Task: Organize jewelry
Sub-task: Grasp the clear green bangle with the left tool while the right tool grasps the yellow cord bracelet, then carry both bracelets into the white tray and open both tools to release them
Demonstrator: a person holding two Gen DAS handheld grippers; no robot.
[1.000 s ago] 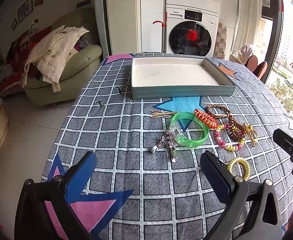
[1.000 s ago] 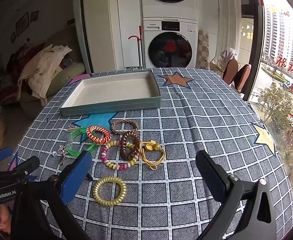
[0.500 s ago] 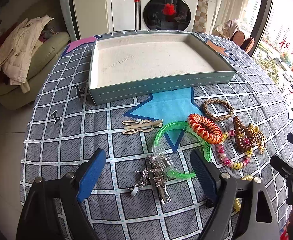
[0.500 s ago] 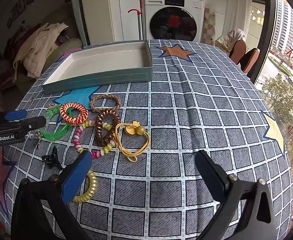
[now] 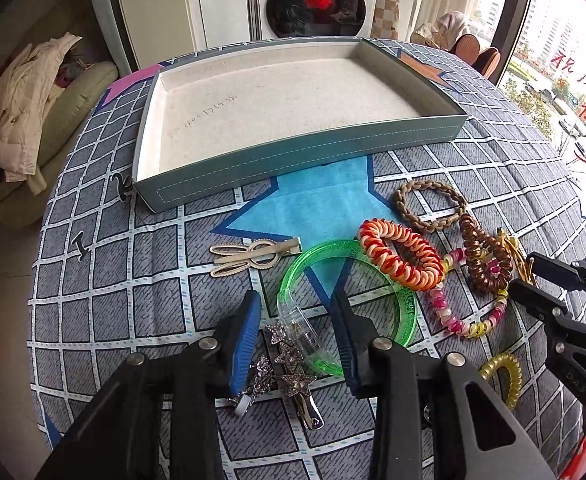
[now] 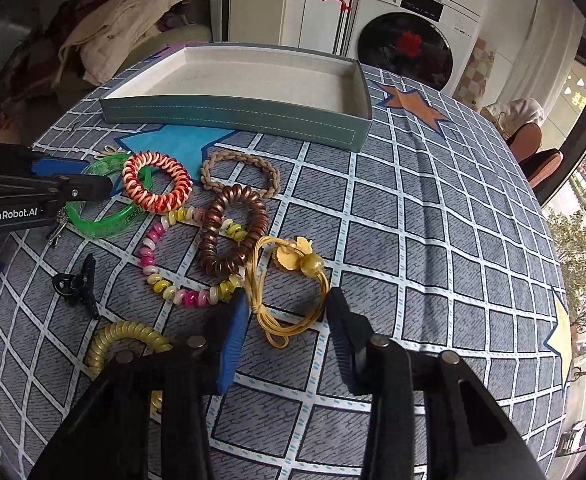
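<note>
The tray [image 5: 293,92] sat bare, so nothing was sorted yet; every piece lay just in front of it. The left gripper [image 5: 297,320] had just narrowed around the green bangle [image 5: 393,280], the right gripper [image 6: 287,320] around the yellow cord tie [image 6: 289,280], neither plainly pinched.

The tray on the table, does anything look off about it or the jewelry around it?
The tray holds nothing; every piece lies loose on the tablecloth in front of it, several overlapping, such as the brown coil tie across the bead bracelet. Nothing looks damaged.
</note>
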